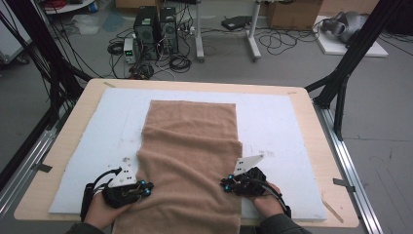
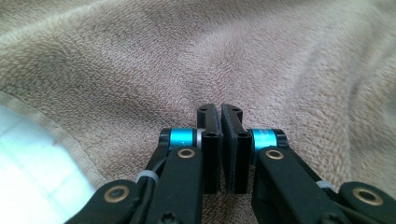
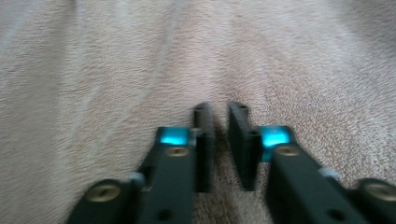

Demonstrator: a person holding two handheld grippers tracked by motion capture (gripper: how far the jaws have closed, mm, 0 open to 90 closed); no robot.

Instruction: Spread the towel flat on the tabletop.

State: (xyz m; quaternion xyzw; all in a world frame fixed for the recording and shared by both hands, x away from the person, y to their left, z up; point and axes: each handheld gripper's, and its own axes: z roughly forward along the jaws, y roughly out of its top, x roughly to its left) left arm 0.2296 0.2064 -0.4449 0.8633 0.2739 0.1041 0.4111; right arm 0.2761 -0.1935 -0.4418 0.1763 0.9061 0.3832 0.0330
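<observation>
A tan towel [image 1: 190, 146] lies lengthwise on a white foam board [image 1: 277, 122], its near end hanging over the table's front edge. A crease runs across its middle. My left gripper [image 1: 146, 187] rests at the towel's left edge, pointing inward. In the left gripper view its jaws [image 2: 219, 109] stand together on the pile of the towel [image 2: 233, 56], and no cloth shows between them. My right gripper [image 1: 225, 184] sits at the towel's right edge, pointing inward. In the right gripper view its jaws [image 3: 219, 107] are shut to a thin slit over the towel [image 3: 140, 60].
The board covers most of a wooden table [image 1: 316, 146]. Bare board [image 2: 28, 163] lies beside the towel's left edge. On the floor beyond the table are computer towers [image 1: 156, 31], tangled cables and black frame legs [image 1: 341, 92].
</observation>
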